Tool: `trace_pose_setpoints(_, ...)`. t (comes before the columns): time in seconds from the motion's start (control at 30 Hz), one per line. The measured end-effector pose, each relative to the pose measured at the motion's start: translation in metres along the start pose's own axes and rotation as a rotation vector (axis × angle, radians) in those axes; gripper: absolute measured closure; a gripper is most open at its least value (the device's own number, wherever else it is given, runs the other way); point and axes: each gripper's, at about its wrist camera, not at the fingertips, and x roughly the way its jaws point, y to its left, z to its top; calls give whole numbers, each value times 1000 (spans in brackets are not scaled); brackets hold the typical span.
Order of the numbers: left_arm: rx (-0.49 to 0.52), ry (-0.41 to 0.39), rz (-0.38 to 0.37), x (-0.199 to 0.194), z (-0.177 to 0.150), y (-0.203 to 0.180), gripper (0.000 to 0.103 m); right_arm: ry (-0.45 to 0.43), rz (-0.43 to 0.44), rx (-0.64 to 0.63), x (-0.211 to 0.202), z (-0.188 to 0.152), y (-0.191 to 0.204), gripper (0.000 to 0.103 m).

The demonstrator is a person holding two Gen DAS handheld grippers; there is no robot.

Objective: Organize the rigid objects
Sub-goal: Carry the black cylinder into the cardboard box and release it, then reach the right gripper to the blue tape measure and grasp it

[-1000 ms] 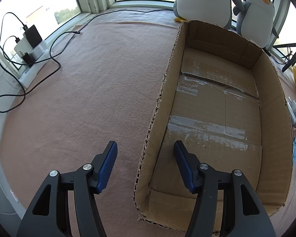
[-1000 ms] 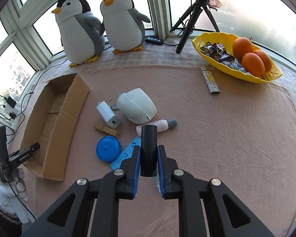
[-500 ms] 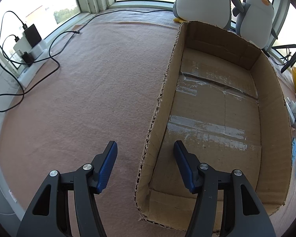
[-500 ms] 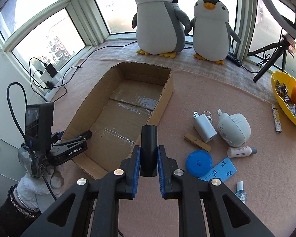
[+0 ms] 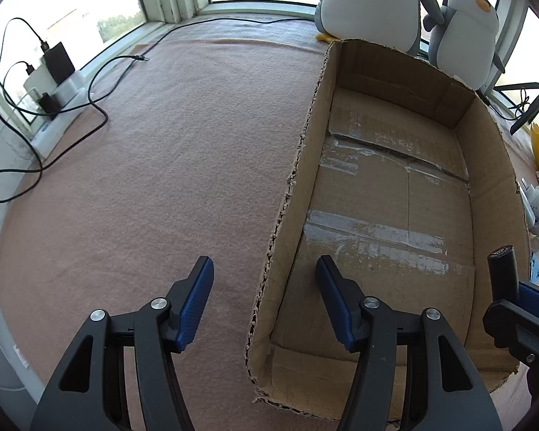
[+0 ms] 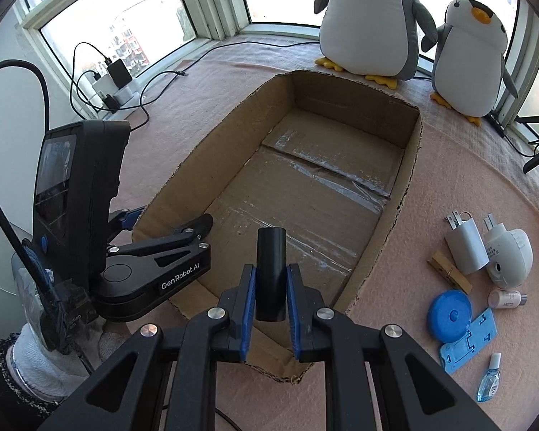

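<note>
The right gripper (image 6: 270, 305) clamped a black cylinder (image 6: 271, 273) between its fingers, poised over the near end of the cardboard box (image 6: 409, 179), which lay empty: nothing was sorted yet. The left gripper (image 5: 264, 301) straddled the box's near wall, fingers apart and gripping nothing. Only the right wrist view showed the leftovers beyond: blue disc (image 6: 449, 313), white charger (image 6: 465, 248), clothespin (image 6: 448, 271), small bottles.

Bright daylight comes through the windows (image 6: 133, 36) far ahead of each claw, blown out to near white. Tape (image 5: 373, 239) on the box floor glints. Shadows are soft. Both views are sharp, bending strongly toward dark, vignetted corners.
</note>
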Motion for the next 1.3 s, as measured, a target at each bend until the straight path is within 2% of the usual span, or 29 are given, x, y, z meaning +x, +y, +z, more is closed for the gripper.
trace_pose_setpoints(0.13,1,0,0,0,0,0,44,-6,-3,1,0,-1,-1,86)
trace_pose_setpoints(0.27,4,-1,2,1,1,0,44,-30,3,5,-8,0,-1,63)
trace_pose_setpoints(0.3,4,-2,3,1,1,0,44,-39,3,4,-12,0,-1,61)
trace_pose_setpoints(0.43,4,-2,2,0,0,-1,44,-81,-9,18,-31,-6,-11,61)
trace_pose_setpoints(0.63,3,-4,4,0,0,-1,44,-106,-53,98,-56,-25,-53,61)
trace_pose_setpoints(0.7,4,-4,4,0,0,-1,44,-108,-73,120,-61,-31,-68,58)
trace_pose_setpoints(0.77,3,-4,3,0,0,-1,44,-107,-100,128,-64,-36,-81,50)
trace_pose_setpoints(0.83,2,-4,3,0,0,-1,44,-100,-123,132,-65,-41,-92,50)
trace_pose_setpoints(1.07,1,-4,2,0,0,-1,44,-41,-137,157,-49,-49,-128,48)
trace_pose_setpoints(1.3,7,-2,1,0,1,0,44,32,-123,166,-21,-50,-141,45)
